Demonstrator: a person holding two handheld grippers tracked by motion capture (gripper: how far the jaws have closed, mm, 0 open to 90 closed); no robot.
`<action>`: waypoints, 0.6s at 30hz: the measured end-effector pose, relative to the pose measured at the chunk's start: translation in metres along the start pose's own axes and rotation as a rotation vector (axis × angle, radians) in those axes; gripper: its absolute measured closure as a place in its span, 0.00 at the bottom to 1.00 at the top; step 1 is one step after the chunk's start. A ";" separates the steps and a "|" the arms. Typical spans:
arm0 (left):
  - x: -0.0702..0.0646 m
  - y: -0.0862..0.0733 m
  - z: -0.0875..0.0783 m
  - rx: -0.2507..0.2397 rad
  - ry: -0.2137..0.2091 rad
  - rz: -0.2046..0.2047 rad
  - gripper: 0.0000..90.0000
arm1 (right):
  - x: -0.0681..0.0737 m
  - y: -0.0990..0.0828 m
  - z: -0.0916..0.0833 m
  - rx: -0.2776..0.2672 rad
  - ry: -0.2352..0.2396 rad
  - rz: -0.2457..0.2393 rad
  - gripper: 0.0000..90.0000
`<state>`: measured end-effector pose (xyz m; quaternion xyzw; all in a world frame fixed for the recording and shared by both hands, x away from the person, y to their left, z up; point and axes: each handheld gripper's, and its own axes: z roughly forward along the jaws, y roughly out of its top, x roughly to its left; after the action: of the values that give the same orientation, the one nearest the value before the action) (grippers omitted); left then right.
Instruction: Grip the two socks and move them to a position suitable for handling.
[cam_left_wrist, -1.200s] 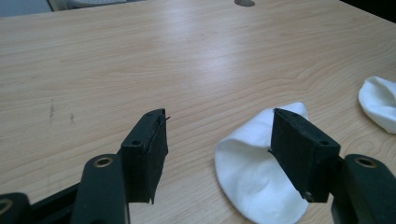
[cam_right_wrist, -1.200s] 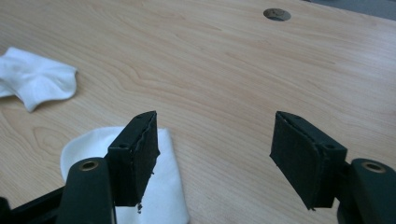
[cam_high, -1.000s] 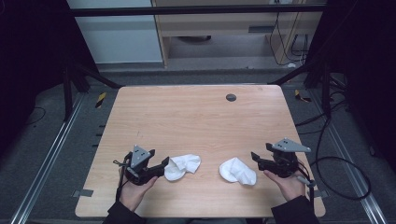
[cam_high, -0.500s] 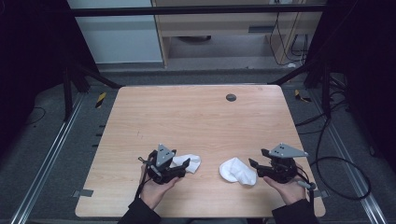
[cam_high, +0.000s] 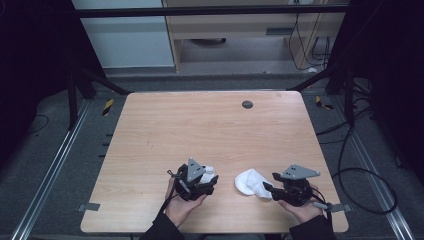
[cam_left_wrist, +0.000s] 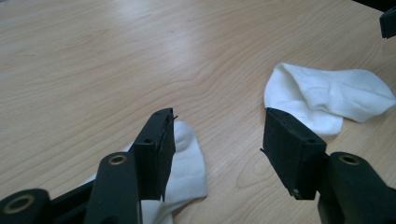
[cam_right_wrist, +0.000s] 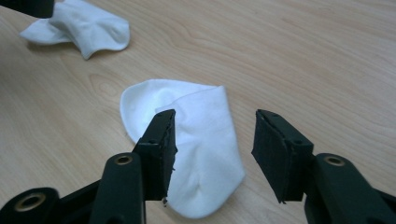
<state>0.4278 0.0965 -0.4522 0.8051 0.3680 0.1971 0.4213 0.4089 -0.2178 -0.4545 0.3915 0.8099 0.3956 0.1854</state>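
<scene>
1. The left gripper (cam_high: 209, 181) is over the left sock (cam_left_wrist: 184, 170) near the front edge of the table (cam_high: 200, 125); its jaws have just been closing but stand wide, not pressing.
2. The right gripper (cam_high: 266, 189) has its jaws apart around the right sock (cam_right_wrist: 196, 140), just been closing, no squeeze yet.

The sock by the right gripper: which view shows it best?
The right gripper view: the right-hand sock lies whole and close on the table, partly between the open jaws. The left gripper view shows it farther off, past one jaw. The high view shows it small, beside the right gripper.
</scene>
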 end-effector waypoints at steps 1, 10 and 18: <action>-0.004 0.001 0.003 0.007 -0.008 0.008 0.48 | 0.001 0.000 0.000 0.005 0.002 -0.006 0.59; -0.020 0.003 0.018 0.042 -0.033 0.026 0.53 | 0.008 -0.006 0.007 0.058 0.043 -0.009 0.69; -0.033 0.006 0.034 0.084 -0.047 0.034 0.56 | 0.012 -0.007 0.012 0.088 0.055 -0.021 0.73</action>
<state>0.4302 0.0511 -0.4668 0.8326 0.3521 0.1696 0.3925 0.4052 -0.2056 -0.4671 0.3798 0.8352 0.3685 0.1497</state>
